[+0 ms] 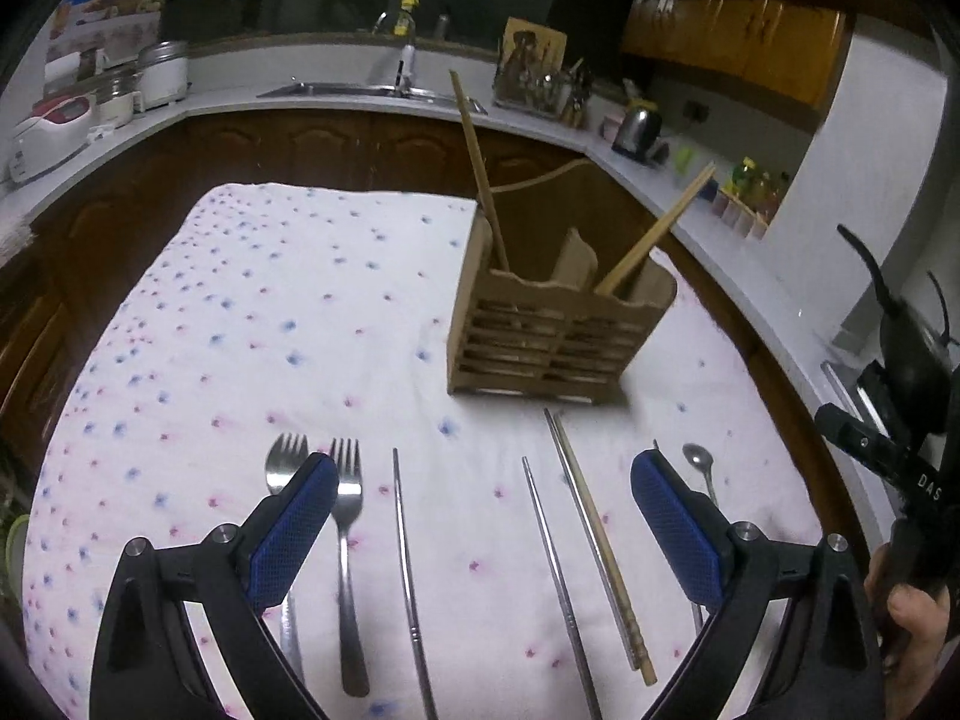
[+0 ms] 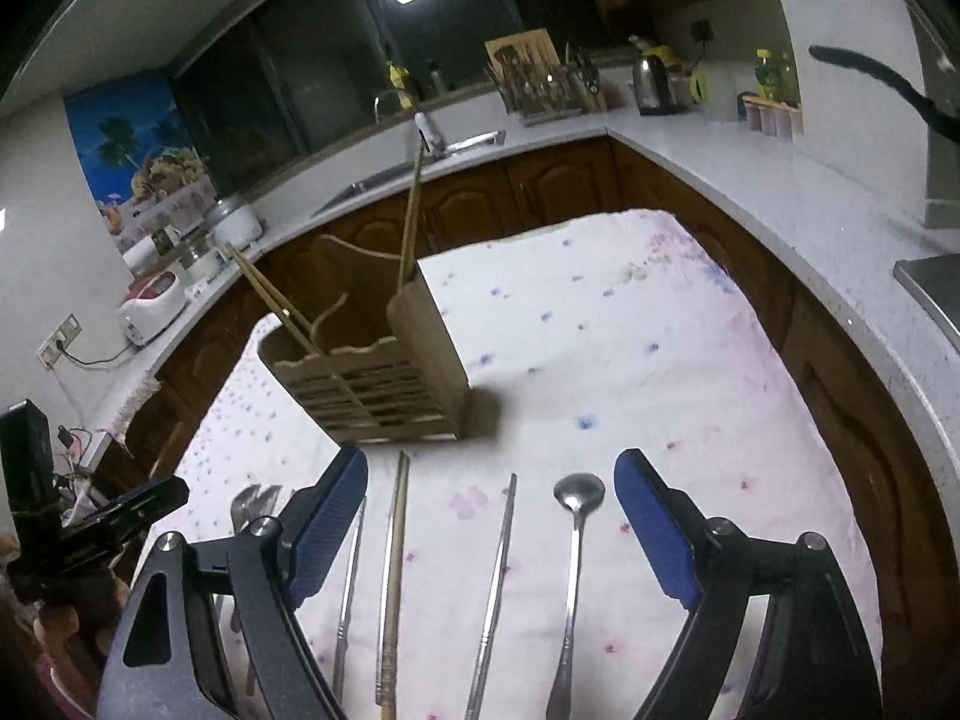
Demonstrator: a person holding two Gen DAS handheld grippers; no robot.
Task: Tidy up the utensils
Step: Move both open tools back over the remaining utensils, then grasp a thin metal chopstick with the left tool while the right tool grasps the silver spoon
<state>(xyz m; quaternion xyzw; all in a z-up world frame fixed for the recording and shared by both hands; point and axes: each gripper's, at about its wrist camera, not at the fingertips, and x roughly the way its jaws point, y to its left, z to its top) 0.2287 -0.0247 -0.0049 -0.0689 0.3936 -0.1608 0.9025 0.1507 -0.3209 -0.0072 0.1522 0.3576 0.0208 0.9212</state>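
Slatted light-wood utensil caddy (image 1: 555,324) (image 2: 384,369) upright on white cloth with small pink and blue flower print (image 1: 252,312) (image 2: 600,348), toward the far side of the cloth. Caddy split by a centre divider into compartments. In the left-wrist view, left compartment: single long wooden chopstick (image 1: 480,174) leaning leftward, rising well above the rim. Right compartment: pair of wooden chopsticks (image 1: 660,228) leaning right, tips together. Same sticks in the right-wrist view, the pair (image 2: 270,294) on the near-left side, the single stick (image 2: 411,210) at the far corner. In front of caddy, laid flat on cloth in a rough row, handles toward the cameras: two stainless forks (image 1: 345,534) side by side at left, one thin metal chopstick (image 1: 408,570) beside them, another metal chopstick (image 1: 555,570), then a wood-and-metal pair of chopsticks (image 1: 600,546) touching along their length, and a small metal spoon (image 1: 699,462) (image 2: 576,534) at right. Left gripper (image 1: 480,516) black with blue pads, jaws spread wide, nothing between them, above the forks and chopsticks. Right gripper (image 2: 489,516) likewise spread wide and empty, above the spoon and metal chopsticks. Kitchen counter (image 1: 336,99) with sink behind.
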